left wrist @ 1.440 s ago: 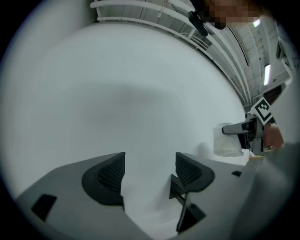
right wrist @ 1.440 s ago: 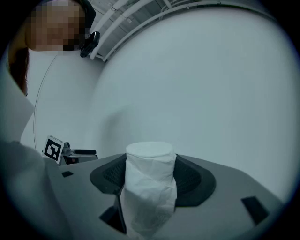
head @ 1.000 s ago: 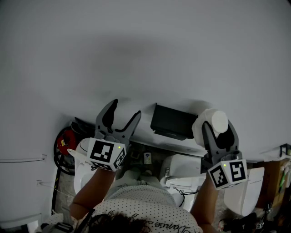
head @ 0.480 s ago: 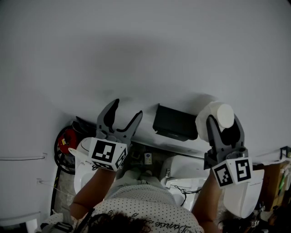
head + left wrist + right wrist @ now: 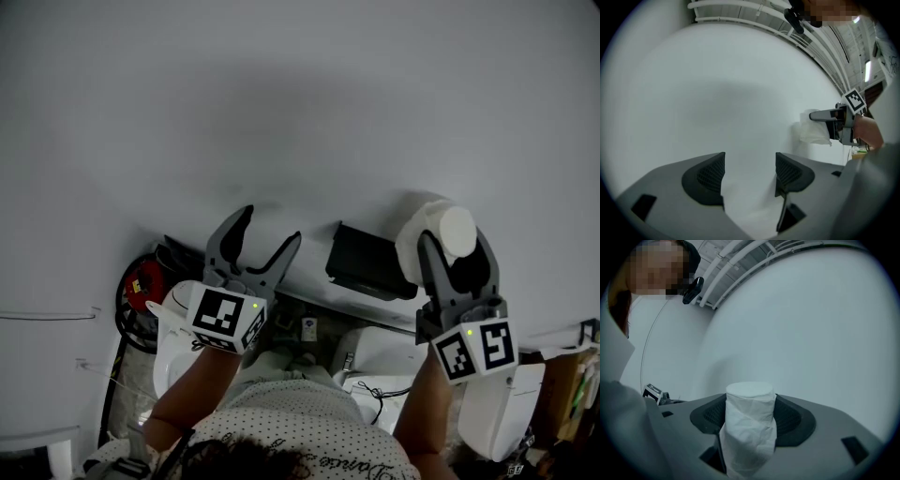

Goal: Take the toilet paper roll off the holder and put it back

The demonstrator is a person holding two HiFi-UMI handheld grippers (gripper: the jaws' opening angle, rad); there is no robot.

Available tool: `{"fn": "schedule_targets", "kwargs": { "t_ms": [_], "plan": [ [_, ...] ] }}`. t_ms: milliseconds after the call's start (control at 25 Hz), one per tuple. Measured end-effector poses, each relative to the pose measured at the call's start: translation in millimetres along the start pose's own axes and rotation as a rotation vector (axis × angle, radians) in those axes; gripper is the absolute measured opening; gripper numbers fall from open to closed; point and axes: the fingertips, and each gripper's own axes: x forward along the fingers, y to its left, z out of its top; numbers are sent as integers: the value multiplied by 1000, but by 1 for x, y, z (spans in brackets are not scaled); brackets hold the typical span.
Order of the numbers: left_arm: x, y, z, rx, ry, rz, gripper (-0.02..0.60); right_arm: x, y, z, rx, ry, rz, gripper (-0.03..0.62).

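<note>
The right gripper [image 5: 455, 246] grips the toilet paper roll [image 5: 749, 427] between its 2 pads, jaws partly open. The roll sits at 3 o'clock of the black holder [image 5: 368, 262], clear of it. At the holder's 9 o'clock, the left gripper [image 5: 270, 225] is wide open and empty.

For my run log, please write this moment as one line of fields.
left hand-held gripper: open, empty | right hand-held gripper: shut on toilet paper roll | state: roll off holder

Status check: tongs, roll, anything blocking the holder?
Left tongs open, empty. Right tongs shut on toilet paper roll, off the black holder, to its right. Nothing seen blocking.
</note>
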Motion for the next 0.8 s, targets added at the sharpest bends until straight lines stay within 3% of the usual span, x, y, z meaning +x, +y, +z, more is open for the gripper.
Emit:
{"fn": "schedule_targets", "kwargs": {
  "t_ms": [480,800],
  "plan": [
    [0,11,-7,14,32,39,322,27,21,-31,34,-5,88,295],
    [0,10,-7,3,36,37,322,39,33,-58,14,70,126,296]
  ]
}}
